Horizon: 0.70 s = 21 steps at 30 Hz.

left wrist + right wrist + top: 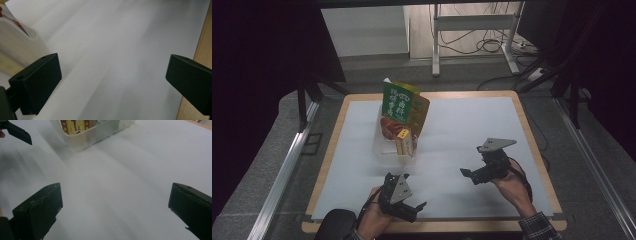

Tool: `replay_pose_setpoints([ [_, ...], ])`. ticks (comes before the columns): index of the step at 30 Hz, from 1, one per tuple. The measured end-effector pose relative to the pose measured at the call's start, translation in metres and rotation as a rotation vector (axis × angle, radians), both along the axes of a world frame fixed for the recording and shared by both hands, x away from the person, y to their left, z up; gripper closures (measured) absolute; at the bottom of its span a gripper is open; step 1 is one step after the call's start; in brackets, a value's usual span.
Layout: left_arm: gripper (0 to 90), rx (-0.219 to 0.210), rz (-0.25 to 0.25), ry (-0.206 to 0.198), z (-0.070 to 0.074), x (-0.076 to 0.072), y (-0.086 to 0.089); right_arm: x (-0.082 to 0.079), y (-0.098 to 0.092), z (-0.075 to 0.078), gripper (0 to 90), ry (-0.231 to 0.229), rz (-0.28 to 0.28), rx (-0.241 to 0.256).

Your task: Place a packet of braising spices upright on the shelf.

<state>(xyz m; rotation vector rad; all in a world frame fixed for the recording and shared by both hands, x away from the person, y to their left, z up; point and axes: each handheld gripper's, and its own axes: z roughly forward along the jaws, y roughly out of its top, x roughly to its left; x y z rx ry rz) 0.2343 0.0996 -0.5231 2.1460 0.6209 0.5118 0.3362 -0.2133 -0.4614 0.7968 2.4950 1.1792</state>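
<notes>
A clear plastic bin stands left of the middle of the white mat. In it stand a green packet, an orange packet behind that, something red and a small yellow box at the front. My left gripper is near the front edge, below the bin, open and holding nothing. The bin's rounded corner lies past one jaw of my left gripper. My right gripper is open and holding nothing, right of the bin and pointing left. Beyond my right gripper are the bin and the yellow box.
The mat lies on a wooden table whose edge runs close to my left gripper. A jaw of the other gripper is at the upper left of the right gripper view. Behind the table are a metal frame and floor cables.
</notes>
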Motion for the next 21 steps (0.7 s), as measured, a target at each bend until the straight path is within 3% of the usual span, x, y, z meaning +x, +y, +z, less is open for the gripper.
replay_pose_setpoints([
  [4, 0.0, 0.002, 0.001, 0.001, 0.000, 0.000, 0.001, -0.002, -0.005, -0.001, 0.0, -0.001, -0.010, -0.017],
  [21, 0.1, 0.003, 0.008, 0.001, 0.000, 0.001, 0.001, -0.017, -0.034, -0.002, 0.0, -0.007, -0.063, 0.000],
])
